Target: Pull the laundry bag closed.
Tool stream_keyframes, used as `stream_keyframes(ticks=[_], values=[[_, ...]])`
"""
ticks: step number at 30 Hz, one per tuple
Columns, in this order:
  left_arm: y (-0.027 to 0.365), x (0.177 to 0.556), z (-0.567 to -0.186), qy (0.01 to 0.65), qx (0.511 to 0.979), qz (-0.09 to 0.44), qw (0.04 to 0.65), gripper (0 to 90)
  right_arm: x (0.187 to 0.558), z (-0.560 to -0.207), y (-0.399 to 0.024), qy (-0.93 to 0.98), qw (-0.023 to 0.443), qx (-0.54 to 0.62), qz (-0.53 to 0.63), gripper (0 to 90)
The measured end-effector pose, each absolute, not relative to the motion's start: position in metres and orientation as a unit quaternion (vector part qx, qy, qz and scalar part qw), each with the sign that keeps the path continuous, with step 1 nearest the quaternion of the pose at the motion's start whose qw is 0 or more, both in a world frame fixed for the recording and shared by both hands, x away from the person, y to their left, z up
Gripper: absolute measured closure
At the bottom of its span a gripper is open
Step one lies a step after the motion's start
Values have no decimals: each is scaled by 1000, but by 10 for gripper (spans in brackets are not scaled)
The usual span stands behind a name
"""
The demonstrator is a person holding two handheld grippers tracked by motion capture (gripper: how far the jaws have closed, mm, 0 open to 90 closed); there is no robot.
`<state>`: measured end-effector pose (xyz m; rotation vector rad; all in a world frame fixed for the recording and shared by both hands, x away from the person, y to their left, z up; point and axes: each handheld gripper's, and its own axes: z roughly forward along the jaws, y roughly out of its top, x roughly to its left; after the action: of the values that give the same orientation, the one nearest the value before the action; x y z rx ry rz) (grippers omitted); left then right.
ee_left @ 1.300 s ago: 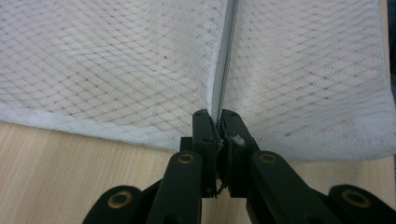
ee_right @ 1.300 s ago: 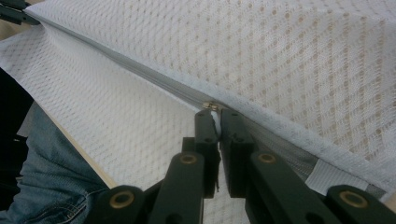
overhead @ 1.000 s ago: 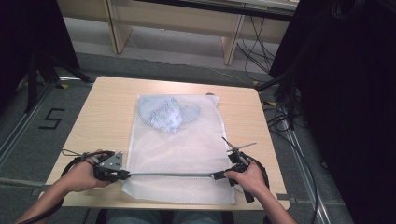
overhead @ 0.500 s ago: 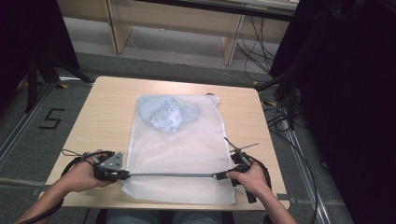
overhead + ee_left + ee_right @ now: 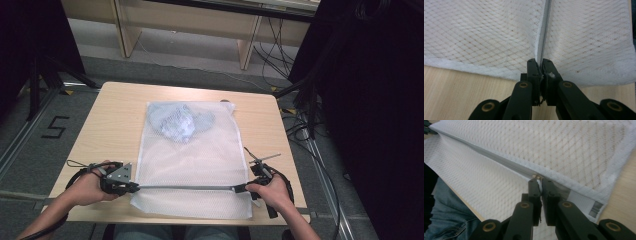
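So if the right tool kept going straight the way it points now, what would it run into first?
The right tool points along the zipper of the mesh laundry bag, toward the left tool. It already pinches the zipper's pull, so it would plough into the zipper line and mesh first, probably.

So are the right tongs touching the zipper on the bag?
Touching. The right gripper view shows the right tongs pinched shut on the zipper pull of the mesh bag.

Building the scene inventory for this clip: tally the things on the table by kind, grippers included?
White mesh laundry bag with grey zipper: 1
Pale blue garment inside the bag: 1
Grippers: 2, left gripper shut on the zipper's end, right gripper shut on the zipper pull
Total: 4
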<state>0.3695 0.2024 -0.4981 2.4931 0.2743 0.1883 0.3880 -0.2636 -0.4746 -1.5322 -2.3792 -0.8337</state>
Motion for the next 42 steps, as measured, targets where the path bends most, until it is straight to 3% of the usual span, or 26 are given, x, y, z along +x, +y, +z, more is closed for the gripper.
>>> stream_keyframes(ticks=[34, 42], values=[[202, 370, -499, 107, 943, 66, 308, 852, 384, -473, -292, -774, 109, -552, -290, 869], [202, 370, -499, 106, 944, 61, 308, 852, 382, -478, -304, -773, 90, -553, -297, 869]])
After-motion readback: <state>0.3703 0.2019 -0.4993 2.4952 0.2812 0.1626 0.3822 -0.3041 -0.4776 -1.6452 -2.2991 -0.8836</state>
